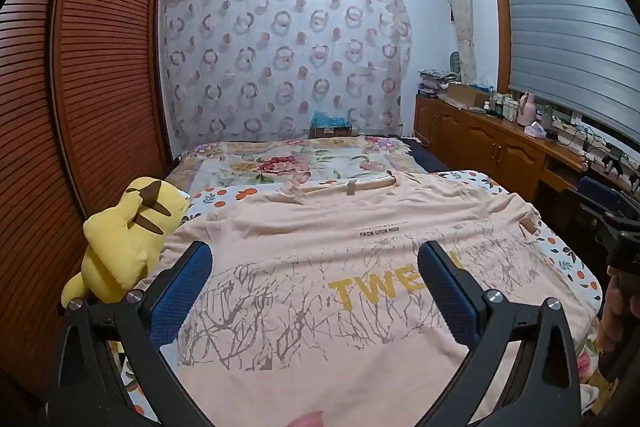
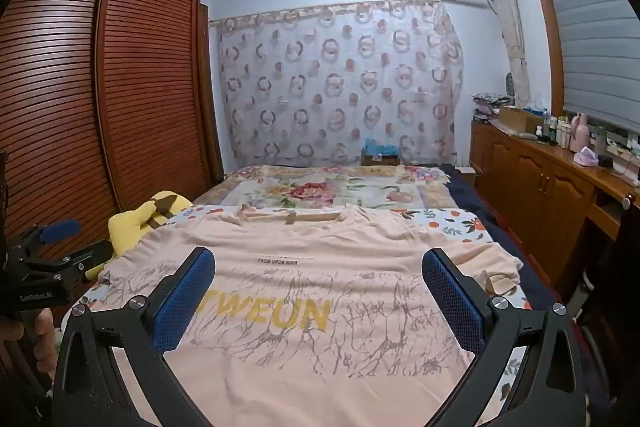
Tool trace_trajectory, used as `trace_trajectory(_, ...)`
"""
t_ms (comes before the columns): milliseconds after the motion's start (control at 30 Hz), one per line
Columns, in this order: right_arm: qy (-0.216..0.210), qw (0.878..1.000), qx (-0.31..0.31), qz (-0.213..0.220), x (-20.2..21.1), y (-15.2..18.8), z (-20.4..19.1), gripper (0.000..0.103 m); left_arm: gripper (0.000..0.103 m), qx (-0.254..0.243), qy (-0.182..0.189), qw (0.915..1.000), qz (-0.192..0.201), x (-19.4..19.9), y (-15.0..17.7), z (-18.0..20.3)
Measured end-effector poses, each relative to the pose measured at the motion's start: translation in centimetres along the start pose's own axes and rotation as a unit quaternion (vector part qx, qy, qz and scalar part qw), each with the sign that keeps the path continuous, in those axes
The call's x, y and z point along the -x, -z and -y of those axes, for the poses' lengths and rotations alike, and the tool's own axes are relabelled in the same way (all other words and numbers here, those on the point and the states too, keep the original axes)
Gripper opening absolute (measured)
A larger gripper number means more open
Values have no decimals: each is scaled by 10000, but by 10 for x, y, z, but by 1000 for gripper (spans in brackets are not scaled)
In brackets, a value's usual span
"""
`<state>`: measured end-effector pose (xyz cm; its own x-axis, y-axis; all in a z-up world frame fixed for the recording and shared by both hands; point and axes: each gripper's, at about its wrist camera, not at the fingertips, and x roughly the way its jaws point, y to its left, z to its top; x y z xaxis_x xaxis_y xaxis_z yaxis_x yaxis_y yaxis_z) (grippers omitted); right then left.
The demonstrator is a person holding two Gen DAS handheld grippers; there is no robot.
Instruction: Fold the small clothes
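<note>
A bed (image 1: 568, 255) fills the bedroom. Both tongs, left tongs (image 1: 316, 291) and right tongs (image 2: 320, 299), hover wide open and empty above the flat pink T-shirt (image 2: 340, 255). It looks light, limp and wrinkle-prone, so pinch the hem corners nearest the tongs.

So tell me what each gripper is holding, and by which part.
Nothing: left gripper and right gripper hang open above the flat T-shirt.

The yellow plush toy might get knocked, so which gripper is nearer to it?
Left. The left gripper hangs over the shirt with the yellow plush toy just beside its left finger; the right gripper sits farther across the shirt.
</note>
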<state>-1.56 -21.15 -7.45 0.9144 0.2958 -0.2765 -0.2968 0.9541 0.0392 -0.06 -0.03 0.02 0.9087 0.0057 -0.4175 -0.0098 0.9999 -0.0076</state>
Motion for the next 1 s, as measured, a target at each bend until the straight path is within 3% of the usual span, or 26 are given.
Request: trace_trajectory(1000,-24,10000,33,-78,-1,1,-2,103,103,6,18,10000,27,4,-6,-1)
